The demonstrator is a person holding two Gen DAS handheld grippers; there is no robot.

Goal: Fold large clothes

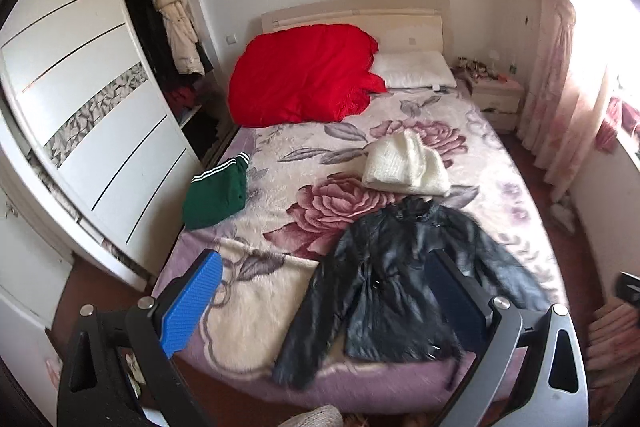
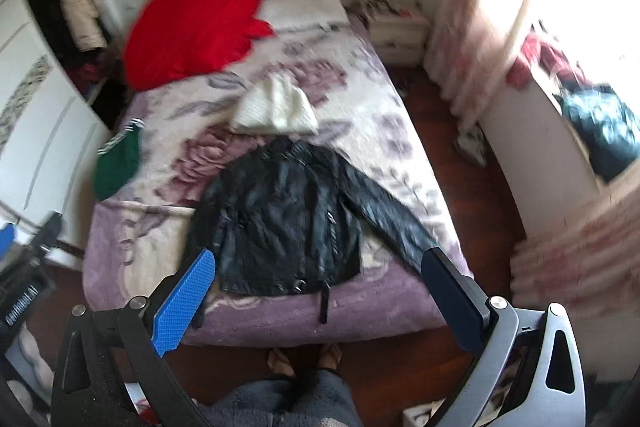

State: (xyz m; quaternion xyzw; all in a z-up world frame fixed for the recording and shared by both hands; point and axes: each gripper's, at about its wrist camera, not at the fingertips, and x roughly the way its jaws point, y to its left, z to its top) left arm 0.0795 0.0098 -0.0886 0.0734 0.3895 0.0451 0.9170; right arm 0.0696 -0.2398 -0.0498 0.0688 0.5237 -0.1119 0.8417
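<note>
Firstly, from the left wrist, the left gripper (image 1: 320,303) is seen spread wide and empty above the black leather jacket (image 1: 400,283), laid flat at the near end of the floral-blanketed bed (image 1: 256,291). From the right wrist, the right gripper (image 2: 316,299), likewise agape, is shown; only here are the person's feet (image 2: 306,361) seen.

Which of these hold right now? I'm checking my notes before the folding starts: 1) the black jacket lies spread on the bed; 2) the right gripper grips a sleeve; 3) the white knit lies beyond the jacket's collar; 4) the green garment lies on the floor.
1) True: the black jacket lies open on the bed.
2) False: the right gripper is open, holding nothing.
3) True: the white knit lies just past the collar.
4) False: the green garment lies on the bed's edge.
</note>
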